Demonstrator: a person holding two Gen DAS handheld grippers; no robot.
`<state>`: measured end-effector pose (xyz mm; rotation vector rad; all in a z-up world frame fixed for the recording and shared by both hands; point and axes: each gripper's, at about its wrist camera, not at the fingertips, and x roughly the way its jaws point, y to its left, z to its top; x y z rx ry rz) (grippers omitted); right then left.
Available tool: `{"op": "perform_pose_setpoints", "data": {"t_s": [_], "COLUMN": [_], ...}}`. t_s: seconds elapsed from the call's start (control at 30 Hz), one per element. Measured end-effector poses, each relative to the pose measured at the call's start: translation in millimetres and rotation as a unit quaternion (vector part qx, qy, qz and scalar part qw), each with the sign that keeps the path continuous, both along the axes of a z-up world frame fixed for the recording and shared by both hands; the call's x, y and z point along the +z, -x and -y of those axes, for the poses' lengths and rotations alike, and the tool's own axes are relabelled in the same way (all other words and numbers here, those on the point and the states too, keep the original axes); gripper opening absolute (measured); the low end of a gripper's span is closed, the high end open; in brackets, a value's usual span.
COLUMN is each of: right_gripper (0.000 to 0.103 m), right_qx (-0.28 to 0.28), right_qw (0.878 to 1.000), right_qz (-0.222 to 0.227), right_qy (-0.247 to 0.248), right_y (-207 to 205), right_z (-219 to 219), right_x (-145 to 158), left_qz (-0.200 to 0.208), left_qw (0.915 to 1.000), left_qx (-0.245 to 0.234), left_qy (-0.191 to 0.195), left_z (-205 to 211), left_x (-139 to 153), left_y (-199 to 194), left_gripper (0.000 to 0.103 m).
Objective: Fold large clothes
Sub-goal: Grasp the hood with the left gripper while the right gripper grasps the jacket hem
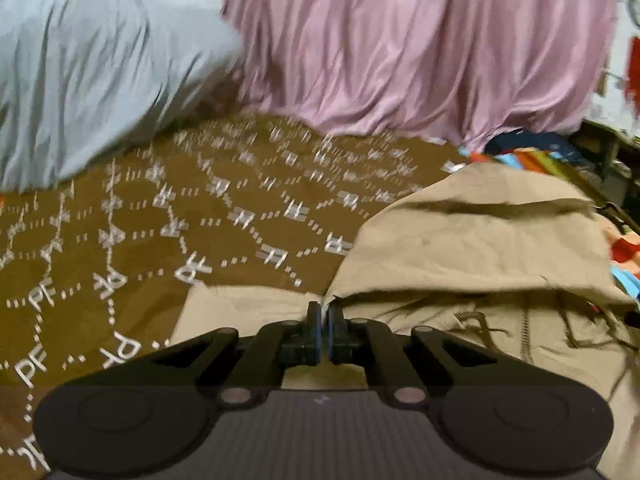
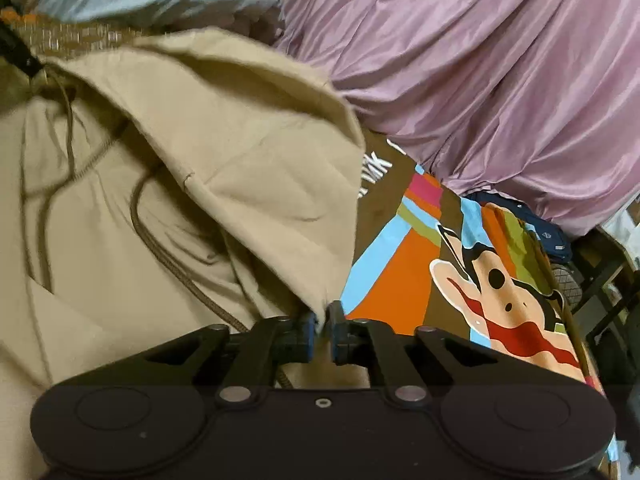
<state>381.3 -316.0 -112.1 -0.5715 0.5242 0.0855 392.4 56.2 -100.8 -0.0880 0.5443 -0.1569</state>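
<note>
A beige hoodie (image 1: 472, 256) lies on a brown patterned bedspread (image 1: 160, 240), hood toward the far side, with brown drawstrings (image 2: 168, 256) across its chest. My left gripper (image 1: 324, 312) is shut on the hoodie's edge at the left base of the hood. In the right wrist view the hoodie (image 2: 200, 160) fills the left half. My right gripper (image 2: 322, 314) is shut on the hoodie's edge at the hood's right base. The fabric between the fingers is mostly hidden.
A pink satin cloth (image 1: 420, 48) hangs behind the bed, also in the right wrist view (image 2: 500, 80). A pale blue pillow (image 1: 88, 72) lies at the far left. A colourful cartoon blanket (image 2: 460, 280) lies right of the hoodie. Dark furniture (image 2: 600, 280) stands at the bed's right edge.
</note>
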Motion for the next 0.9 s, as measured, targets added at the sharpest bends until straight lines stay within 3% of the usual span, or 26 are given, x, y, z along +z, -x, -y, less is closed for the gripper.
{"op": "perform_pose_setpoints", "data": {"t_s": [0.03, 0.07, 0.1, 0.23, 0.3, 0.33, 0.47, 0.53, 0.6, 0.63, 0.67, 0.7, 0.77, 0.9], "right_gripper": [0.038, 0.059, 0.068, 0.073, 0.086, 0.087, 0.088, 0.088, 0.087, 0.086, 0.077, 0.052, 0.018, 0.012], "right_qx": [0.001, 0.007, 0.017, 0.034, 0.046, 0.060, 0.124, 0.127, 0.126, 0.127, 0.121, 0.111, 0.084, 0.084], "right_qw": [1.000, 0.999, 0.999, 0.998, 0.997, 0.997, 0.990, 0.983, 0.980, 0.981, 0.982, 0.984, 0.988, 0.993], "right_qz": [-0.006, -0.012, -0.016, -0.014, -0.016, -0.018, -0.044, -0.056, -0.050, -0.056, -0.065, -0.075, -0.097, -0.064], "right_qy": [-0.016, -0.031, -0.044, -0.060, -0.057, -0.046, 0.058, 0.119, 0.142, 0.138, 0.131, 0.121, 0.091, 0.050], "right_y": [4.4, 10.0, 14.5, 15.2, -1.5, -11.9, -65.9, -91.3, -108.2, -115.8, -123.5, -130.8, -140.0, -119.1], "right_z": [5.6, 9.1, 14.5, 20.0, 11.2, 3.8, -45.9, -71.7, -88.9, -94.3, -97.5, -98.8, -97.2, -95.6], "right_x": [9.4, 19.7, 31.6, 84.2, 106.1, 111.7, 105.8, 92.1, 85.7, 85.2, 85.3, 86.1, 88.5, 108.7], "left_qz": [0.009, 0.017, 0.023, 0.030, 0.025, 0.024, 0.019, 0.017, 0.011, 0.008, 0.006, 0.006, 0.010, 0.003], "left_qw": [0.9999, 0.9997, 0.9995, 0.9992, 0.9992, 0.9992, 0.9989, 0.9988, 0.9988, 0.9987, 0.9987, 0.9985, 0.9985, 0.9984], "left_qx": [-0.007, -0.014, -0.019, -0.026, -0.025, -0.025, -0.029, -0.034, -0.039, -0.039, -0.041, -0.043, -0.047, -0.053], "left_qy": [-0.003, -0.006, -0.011, 0.002, 0.017, 0.022, 0.032, 0.030, 0.030, 0.031, 0.032, 0.032, 0.025, 0.018], "left_z": [0.5, 1.5, 2.9, 0.2, -4.3, -7.1, -10.7, -10.0, -8.8, -9.0, -9.3, -9.7, -8.8, -10.5], "left_x": [1.0, 1.6, 1.1, -3.3, -5.2, -6.2, -7.6, -8.7, -10.5, -11.5, -11.7, -11.2, -8.6, 2.7], "left_y": [4.1, 7.1, 10.0, 14.7, 13.7, 13.9, 12.9, 11.9, 9.9, 9.1, 8.9, 9.1, 11.6, 21.9], "left_gripper": [0.003, 0.003, 0.003, 0.003, 0.003, 0.003, 0.003, 0.003, 0.003, 0.003, 0.003, 0.003, 0.003, 0.009]}}
